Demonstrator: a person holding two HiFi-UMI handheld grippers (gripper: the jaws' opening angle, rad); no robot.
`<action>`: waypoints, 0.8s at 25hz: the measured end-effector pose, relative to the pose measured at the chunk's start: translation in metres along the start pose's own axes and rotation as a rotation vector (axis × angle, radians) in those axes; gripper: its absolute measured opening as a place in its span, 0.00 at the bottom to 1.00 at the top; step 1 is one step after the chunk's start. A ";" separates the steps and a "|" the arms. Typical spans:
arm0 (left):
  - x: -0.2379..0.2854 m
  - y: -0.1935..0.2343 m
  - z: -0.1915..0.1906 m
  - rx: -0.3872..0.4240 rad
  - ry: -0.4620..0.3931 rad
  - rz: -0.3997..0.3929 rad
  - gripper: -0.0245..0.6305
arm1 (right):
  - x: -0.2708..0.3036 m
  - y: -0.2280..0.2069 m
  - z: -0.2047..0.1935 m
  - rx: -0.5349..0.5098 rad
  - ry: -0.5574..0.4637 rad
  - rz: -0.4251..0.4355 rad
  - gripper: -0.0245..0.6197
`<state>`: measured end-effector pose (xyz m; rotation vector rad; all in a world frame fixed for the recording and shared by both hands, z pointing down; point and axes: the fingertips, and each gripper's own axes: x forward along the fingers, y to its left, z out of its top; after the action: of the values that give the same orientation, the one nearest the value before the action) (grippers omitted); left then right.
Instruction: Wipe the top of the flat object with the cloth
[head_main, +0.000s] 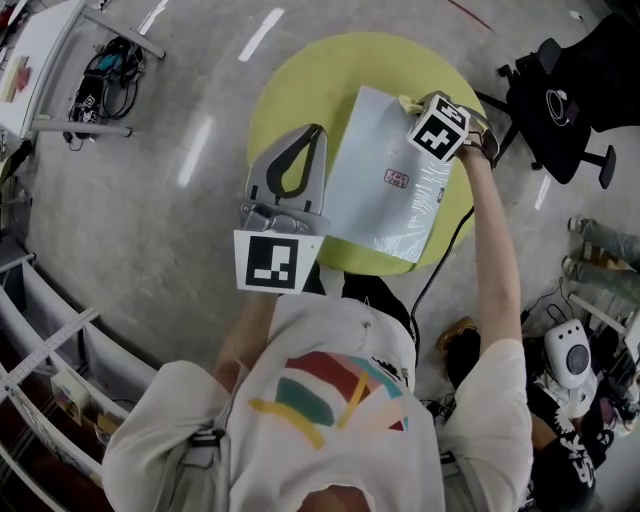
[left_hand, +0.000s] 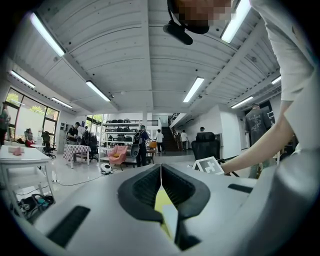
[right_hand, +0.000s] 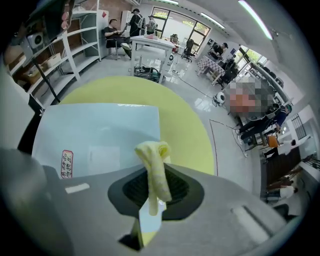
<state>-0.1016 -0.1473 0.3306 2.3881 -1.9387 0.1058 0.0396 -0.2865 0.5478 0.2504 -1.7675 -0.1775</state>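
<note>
A pale blue flat package (head_main: 385, 185) with a small red label lies on the round yellow table (head_main: 300, 85). My right gripper (head_main: 415, 106) hovers at the package's far right corner, shut on a yellow cloth (head_main: 408, 101). In the right gripper view the cloth (right_hand: 154, 167) sticks up folded between the jaws of the right gripper (right_hand: 150, 175), just past the package (right_hand: 100, 137). My left gripper (head_main: 316, 132) hangs over the table's left side beside the package, shut with nothing in it. The left gripper (left_hand: 161, 172) looks out level across the room.
A black office chair (head_main: 560, 90) stands right of the table. A black cable (head_main: 435, 265) runs down from the table's near edge. A white round device (head_main: 570, 355) sits on the floor at right. Shelving (head_main: 50, 350) lines the lower left. People stand (left_hand: 142, 145) far off.
</note>
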 end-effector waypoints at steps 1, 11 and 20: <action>0.001 0.000 -0.001 -0.001 0.002 0.000 0.06 | 0.001 0.001 0.000 -0.003 0.002 0.001 0.08; 0.004 -0.004 0.004 0.018 -0.012 -0.013 0.06 | -0.001 0.017 0.001 0.004 0.004 0.064 0.08; 0.002 -0.009 0.010 0.017 -0.031 -0.028 0.06 | -0.010 0.056 0.005 0.008 -0.003 0.140 0.08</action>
<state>-0.0926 -0.1485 0.3212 2.4409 -1.9247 0.0845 0.0328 -0.2295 0.5521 0.1320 -1.7819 -0.0703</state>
